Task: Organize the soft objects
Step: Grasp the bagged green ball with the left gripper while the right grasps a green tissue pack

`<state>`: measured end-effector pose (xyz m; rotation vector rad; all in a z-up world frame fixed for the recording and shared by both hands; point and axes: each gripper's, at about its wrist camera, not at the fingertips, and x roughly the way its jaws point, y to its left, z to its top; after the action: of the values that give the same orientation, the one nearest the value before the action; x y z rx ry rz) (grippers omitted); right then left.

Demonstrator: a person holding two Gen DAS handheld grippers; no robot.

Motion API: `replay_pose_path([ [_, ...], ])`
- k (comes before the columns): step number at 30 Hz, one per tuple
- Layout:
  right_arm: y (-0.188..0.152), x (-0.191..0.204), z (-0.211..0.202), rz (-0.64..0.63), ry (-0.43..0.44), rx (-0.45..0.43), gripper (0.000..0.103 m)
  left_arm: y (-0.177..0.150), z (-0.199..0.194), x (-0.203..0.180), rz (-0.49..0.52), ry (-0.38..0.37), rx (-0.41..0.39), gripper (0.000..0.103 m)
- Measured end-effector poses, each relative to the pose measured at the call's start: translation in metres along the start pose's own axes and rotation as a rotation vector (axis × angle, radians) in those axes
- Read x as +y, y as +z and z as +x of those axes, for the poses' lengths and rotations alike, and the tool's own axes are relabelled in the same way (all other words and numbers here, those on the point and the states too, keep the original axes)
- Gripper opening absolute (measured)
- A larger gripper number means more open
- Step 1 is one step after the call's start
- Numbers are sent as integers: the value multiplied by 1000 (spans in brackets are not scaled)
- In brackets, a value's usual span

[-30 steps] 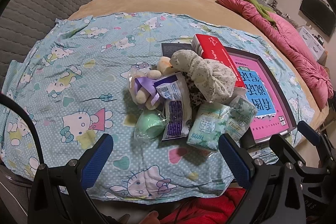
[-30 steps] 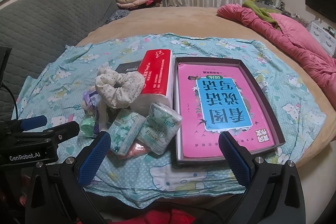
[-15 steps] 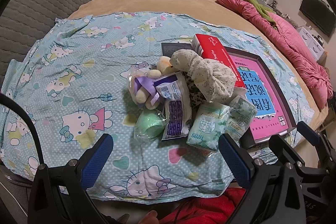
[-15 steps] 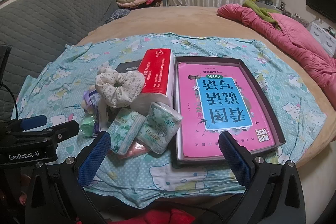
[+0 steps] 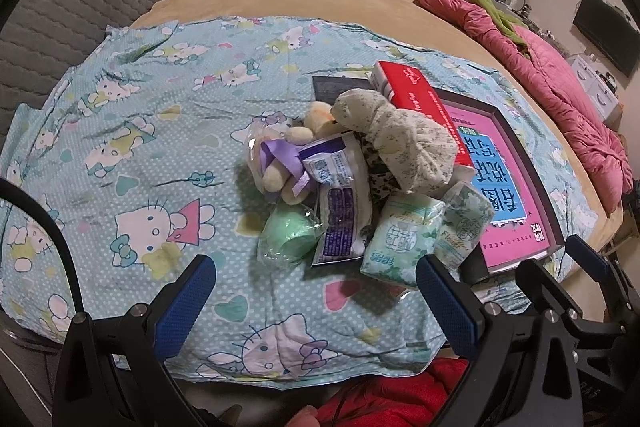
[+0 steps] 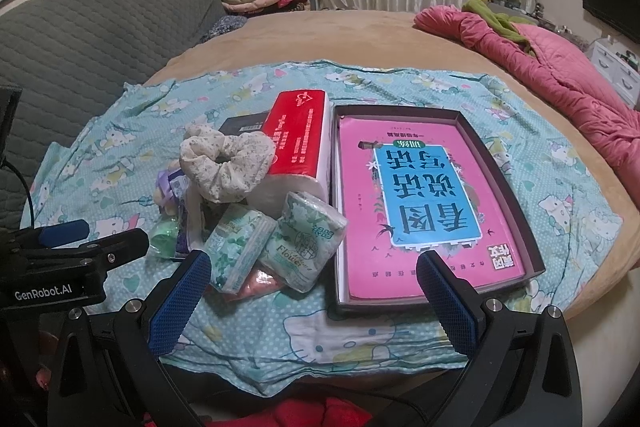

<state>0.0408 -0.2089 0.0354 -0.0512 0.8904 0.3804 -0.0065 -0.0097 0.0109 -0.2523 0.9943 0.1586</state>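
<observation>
While the left wrist view looks down on a cartoon-cat sheet (image 5: 132,163), the left gripper (image 5: 316,291) hovers at the near edge of the bed with jaws spread wide, nothing between the blue pads (image 5: 184,303). Soft objects sit in one heap mid-sheet, ahead of the pads and apart from them. Heap contents: floral scrunchie (image 5: 400,147) on top; plush toy (image 5: 280,167) in clear wrap with a purple ribbon, left side; white-and-purple packet (image 5: 340,203) leaning against the toy; green bundle (image 5: 286,237) in clear film at front left, touching the packet; two green tissue packs (image 5: 400,239) at front right, side by side. Red tissue pack (image 5: 420,103) lies behind the scrunchie. Dark tray (image 5: 532,183) with a pink book inside sits right of the heap. Right gripper's fingers show at the lower right edge.

Right wrist view: right gripper (image 6: 312,303) likewise released, pads (image 6: 448,303) far apart, empty, hovering over the near sheet edge. Scrunchie (image 6: 228,163) rests against the red tissue pack (image 6: 296,135), which lies along the tray's left wall (image 6: 334,187). Pink book (image 6: 420,203) fills the tray. Tissue packs (image 6: 276,243) lie just in front of the red pack, touching each other; a pinkish packet (image 6: 256,281) shows beneath them. Left gripper body is visible at the left edge.
</observation>
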Motion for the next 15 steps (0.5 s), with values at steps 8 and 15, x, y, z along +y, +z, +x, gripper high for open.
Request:
replay_pose_path([
  [8, -1, 9, 10, -5, 31, 27, 103, -1, 16, 32, -79, 6, 44, 101],
  [15, 0, 18, 23, -31, 39, 36, 103, -2, 32, 55, -132, -2, 71, 101],
])
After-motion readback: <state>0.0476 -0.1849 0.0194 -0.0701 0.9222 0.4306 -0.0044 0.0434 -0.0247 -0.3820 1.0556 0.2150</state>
